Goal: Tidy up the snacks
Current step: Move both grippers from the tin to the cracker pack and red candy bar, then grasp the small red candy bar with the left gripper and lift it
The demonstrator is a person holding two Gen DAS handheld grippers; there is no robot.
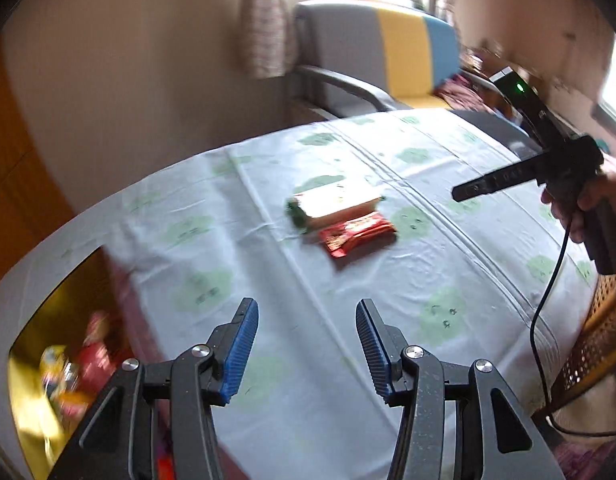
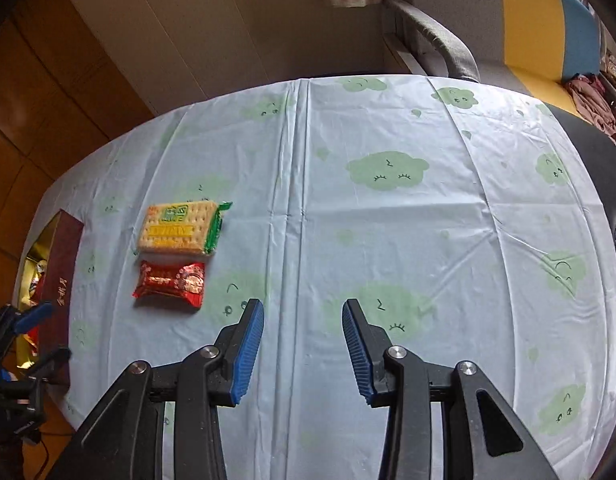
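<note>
Two snacks lie side by side on the cloud-print tablecloth [image 2: 388, 240]: a yellow cracker packet with green ends [image 2: 179, 228] [image 1: 336, 204] and a red wrapped snack [image 2: 171, 284] [image 1: 358, 238]. My left gripper [image 1: 308, 344] hovers over the cloth nearer than the snacks, open and empty. My right gripper [image 2: 303, 344] is also open with nothing between its blue pads, and the snacks lie to its upper left. The left gripper [image 2: 43, 336] shows at the lower left edge of the right wrist view.
A dark red box with a gold lining [image 2: 59, 276] [image 1: 39, 340] sits at the table's left edge and holds several snacks. A hand [image 1: 588, 204] grips the right tool with a trailing black cable [image 1: 548, 292]. A grey armchair [image 1: 348, 40] stands behind the table, and a wicker chair [image 1: 588, 344] at the right.
</note>
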